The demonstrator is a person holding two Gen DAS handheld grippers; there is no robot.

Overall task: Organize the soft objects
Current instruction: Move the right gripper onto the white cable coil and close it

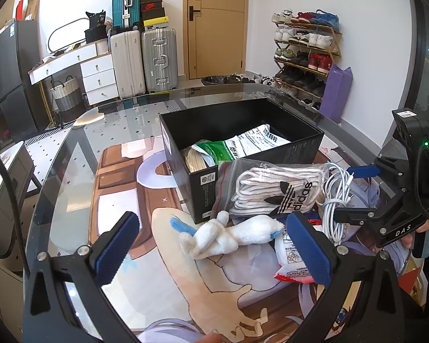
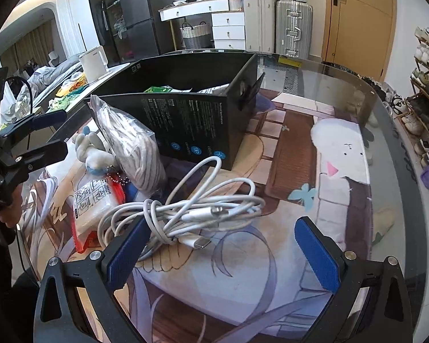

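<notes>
An open black box (image 1: 203, 188) stands on the glass table and holds white and green packets (image 1: 228, 145). A bagged pack of white socks (image 1: 274, 191) leans on its front wall. A white plush toy (image 1: 228, 234) lies in front of it, between the open jaws of my left gripper (image 1: 214, 248). A red and white packet (image 1: 289, 257) lies by the left gripper's right finger. A coiled white cable (image 2: 186, 211) lies just ahead of my open right gripper (image 2: 223, 251), beside its left finger. The box (image 2: 191, 125), the socks (image 2: 128, 143) and the plush (image 2: 91, 151) also show in the right wrist view.
A printed mat (image 2: 271, 271) lies under the glass top. The table's curved edge (image 2: 386, 131) runs along the right. Suitcases (image 1: 146, 57), a white dresser (image 1: 94, 71) and a shoe rack (image 1: 306, 51) stand behind. A white kettle (image 2: 93, 63) sits on a side surface.
</notes>
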